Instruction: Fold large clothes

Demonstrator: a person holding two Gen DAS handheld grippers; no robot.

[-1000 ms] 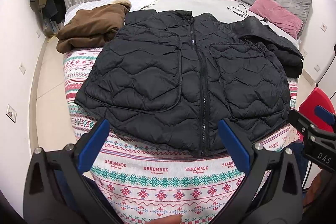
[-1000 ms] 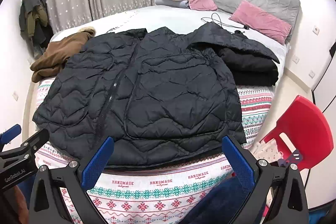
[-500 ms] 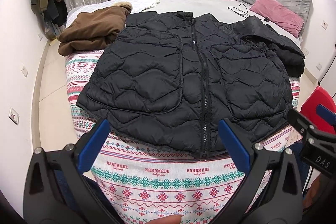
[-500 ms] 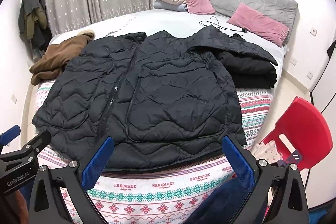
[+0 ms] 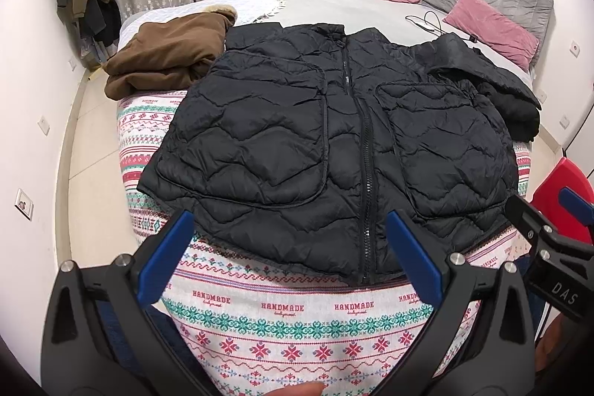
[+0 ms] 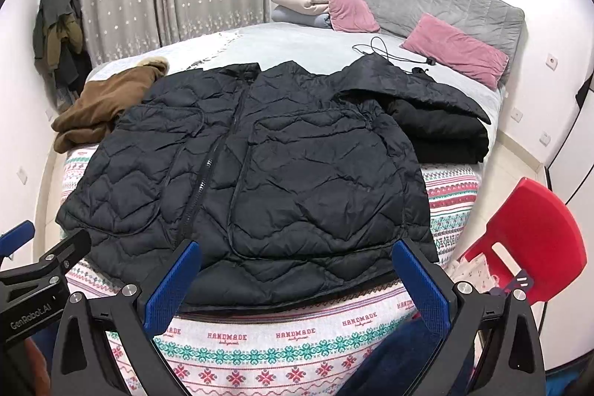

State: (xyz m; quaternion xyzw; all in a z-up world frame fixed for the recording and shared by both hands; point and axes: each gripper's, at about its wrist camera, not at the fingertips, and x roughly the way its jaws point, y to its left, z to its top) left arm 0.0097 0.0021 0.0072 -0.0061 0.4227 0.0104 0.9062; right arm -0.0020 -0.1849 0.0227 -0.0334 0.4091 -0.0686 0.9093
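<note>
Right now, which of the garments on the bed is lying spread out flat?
The black quilted jacket, zipped and front up in the middle. The brown coat is bundled; the other black garment is folded.

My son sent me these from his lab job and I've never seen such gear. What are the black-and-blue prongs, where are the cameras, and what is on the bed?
There is no robot here: a person holds one two-finger gripper in each hand, with a wide-angle camera on each looking forward along its blue fingers. One picture comes from the left gripper, the other from the right gripper. Both are open and hold nothing. On the patterned blanket lies a black quilted jacket, spread flat and zipped. A brown garment lies beside it, folded black clothing on the other side. A red chair stands near the bed.
</note>
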